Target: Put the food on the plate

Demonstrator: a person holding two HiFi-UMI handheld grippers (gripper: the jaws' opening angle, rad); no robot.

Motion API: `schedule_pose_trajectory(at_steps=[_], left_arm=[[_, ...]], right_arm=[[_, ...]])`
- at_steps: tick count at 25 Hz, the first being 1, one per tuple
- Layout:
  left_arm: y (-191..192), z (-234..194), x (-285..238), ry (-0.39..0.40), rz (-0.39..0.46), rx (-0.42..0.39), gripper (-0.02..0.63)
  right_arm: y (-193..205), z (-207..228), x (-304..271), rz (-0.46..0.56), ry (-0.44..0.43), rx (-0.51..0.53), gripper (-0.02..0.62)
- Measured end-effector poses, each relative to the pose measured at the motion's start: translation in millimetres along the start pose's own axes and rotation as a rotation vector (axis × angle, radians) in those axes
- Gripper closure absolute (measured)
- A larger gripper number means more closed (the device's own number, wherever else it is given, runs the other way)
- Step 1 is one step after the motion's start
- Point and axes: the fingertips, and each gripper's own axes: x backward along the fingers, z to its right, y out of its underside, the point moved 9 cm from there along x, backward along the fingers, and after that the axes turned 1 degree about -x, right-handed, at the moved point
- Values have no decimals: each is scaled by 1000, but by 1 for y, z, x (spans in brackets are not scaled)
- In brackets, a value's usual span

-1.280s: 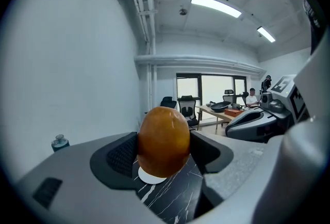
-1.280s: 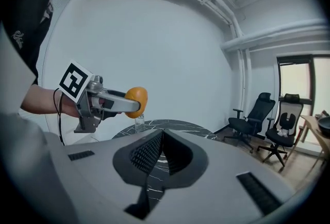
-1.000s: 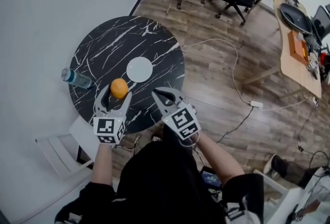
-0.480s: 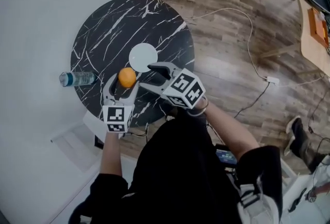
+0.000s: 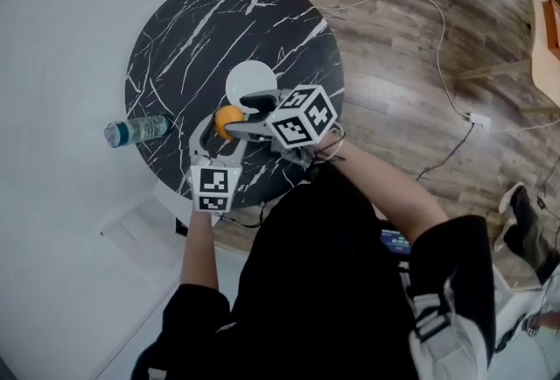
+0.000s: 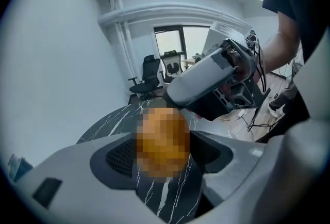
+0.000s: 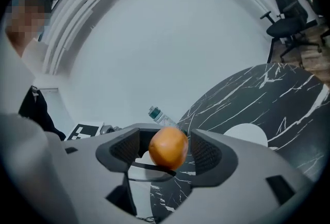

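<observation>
Between left tongs (image 6: 164,160), orange (image 6: 162,138).

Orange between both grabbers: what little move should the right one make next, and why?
Probably close the right gripper's jaws gently on the orange. It sits right between them, but the pads do not touch it, and the jaws are opening. The left gripper's jaws flank it too; whether they press on it is unclear. The white plate waits close by.
</observation>
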Motion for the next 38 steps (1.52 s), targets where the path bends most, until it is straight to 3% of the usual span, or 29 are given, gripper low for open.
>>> schedule_pose_trajectory(at_steps=[8,11,21,25,29,31,33,36,38], left_arm=[[7,-4,-10,4,-43,-47,290],[13,-4,-13,-7,-59,-47,290],[33,-4,-26,-36,-138,-6,291],[49,-6,-25,-44,-151,91,291],[59,-7,-22,-51,-136,225,293],[61,-8,-20,-66,-98,310,346],[64,-10,-17,-104,-75,382,451],[70,-10,-13,-170,-70,429,584],[74,-9,-12,-193,-72,447,604]], right_arm=[[4,21,-28,-99,-24,-46,316],[5,28,-32,-125,-32,-70,345],[-2,42,-28,-157,15,18,353],[-15,51,-16,-159,102,124,353],[-20,53,-11,-193,229,354,353],[-20,52,-12,-211,269,462,353],[-20,50,-15,-223,290,527,353],[-17,49,-18,-265,326,595,353],[-16,50,-21,-283,347,635,353]])
